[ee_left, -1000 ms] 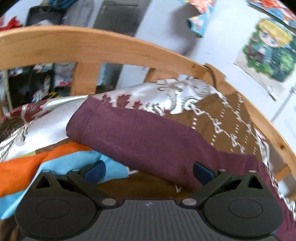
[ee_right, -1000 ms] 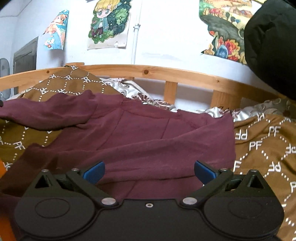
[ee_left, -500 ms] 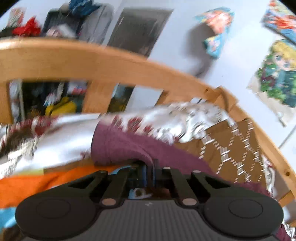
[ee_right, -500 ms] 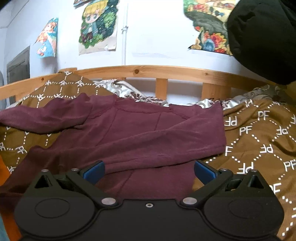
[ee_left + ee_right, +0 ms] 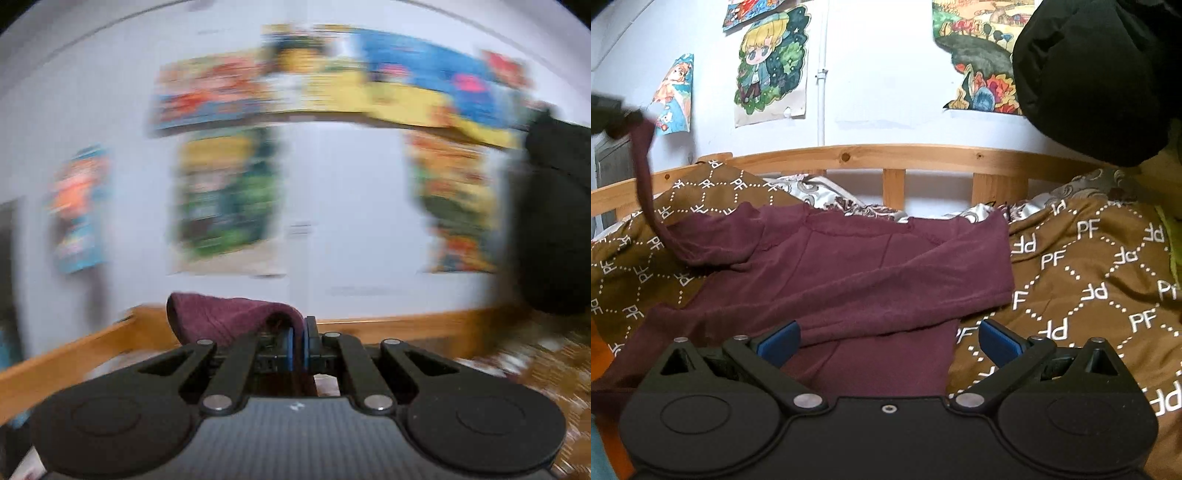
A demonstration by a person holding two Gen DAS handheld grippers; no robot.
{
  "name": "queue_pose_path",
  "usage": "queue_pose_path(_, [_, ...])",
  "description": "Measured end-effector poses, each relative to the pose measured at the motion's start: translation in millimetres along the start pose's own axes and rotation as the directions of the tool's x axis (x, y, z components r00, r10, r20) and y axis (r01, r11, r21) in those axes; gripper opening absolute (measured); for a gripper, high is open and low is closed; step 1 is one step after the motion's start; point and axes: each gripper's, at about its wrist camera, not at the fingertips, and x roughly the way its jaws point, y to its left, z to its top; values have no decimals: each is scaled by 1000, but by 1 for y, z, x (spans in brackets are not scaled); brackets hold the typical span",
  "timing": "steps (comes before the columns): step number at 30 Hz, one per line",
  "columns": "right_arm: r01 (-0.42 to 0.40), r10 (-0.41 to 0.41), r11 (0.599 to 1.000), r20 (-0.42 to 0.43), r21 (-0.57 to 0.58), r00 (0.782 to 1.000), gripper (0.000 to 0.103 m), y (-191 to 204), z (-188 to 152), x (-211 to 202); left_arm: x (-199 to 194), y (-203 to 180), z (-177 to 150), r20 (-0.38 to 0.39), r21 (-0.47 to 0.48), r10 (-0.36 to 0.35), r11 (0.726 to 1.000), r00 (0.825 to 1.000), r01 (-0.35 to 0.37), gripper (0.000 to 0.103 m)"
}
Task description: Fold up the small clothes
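Note:
A maroon long-sleeved shirt (image 5: pixel 849 266) lies spread on a brown patterned blanket (image 5: pixel 1089 280), one sleeve folded across its body. Its other sleeve (image 5: pixel 646 177) hangs stretched upward at the far left. My left gripper (image 5: pixel 298 343) is shut on that sleeve's cuff (image 5: pixel 229 314), which bunches over the left finger; this view is heavily blurred. The left gripper (image 5: pixel 609 116) shows as a dark blur at the right wrist view's left edge. My right gripper (image 5: pixel 888 341) hovers open over the shirt's lower hem, its blue pads (image 5: pixel 777 341) clear of the fabric.
A curved wooden bed rail (image 5: pixel 894 157) runs behind the bedding. Posters (image 5: pixel 772 62) hang on the white wall. A bulky black garment (image 5: pixel 1100 74) hangs at the upper right. Silver patterned fabric (image 5: pixel 827 192) lies behind the shirt. Orange cloth (image 5: pixel 602 354) shows at the lower left.
The left gripper closed on the sleeve's cuff, then rose and swung away from the bed toward the wall, pulling the sleeve up. The right gripper drifted slightly right over the shirt.

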Motion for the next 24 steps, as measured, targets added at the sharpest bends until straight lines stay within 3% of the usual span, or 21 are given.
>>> queue_pose_path(2, [19, -19, 1000, 2, 0, 1000, 102, -4, 2, -4, 10, -27, -2, -26, 36, -132, 990, 991, 133, 4])
queue_pose_path(4, [48, -48, 999, -5, 0, 999, 102, -9, 3, -8, 19, -53, -12, -57, 64, -231, 970, 971, 235, 4])
queue_pose_path(9, [113, -113, 994, -47, 10, 993, 102, -26, -1, -16, 37, -103, -47, -181, 83, -417, 896, 891, 436, 5])
queue_pose_path(12, [148, -147, 989, -65, 16, 987, 102, -34, -3, -19, 46, -120, -72, -265, 67, -471, 861, 841, 504, 5])
queue_pose_path(20, [178, -171, 981, -93, 74, 981, 102, -44, -11, -11, 50, -133, -116, -410, -4, -500, 838, 763, 546, 7])
queue_pose_path(22, [172, -164, 982, -95, 81, 982, 102, -45, -12, -8, 50, -128, -119, -434, -37, -509, 835, 744, 549, 20])
queue_pose_path(24, [167, -159, 983, -95, 83, 983, 102, -44, -14, -7, 45, -122, -120, -441, -75, -528, 828, 726, 556, 63])
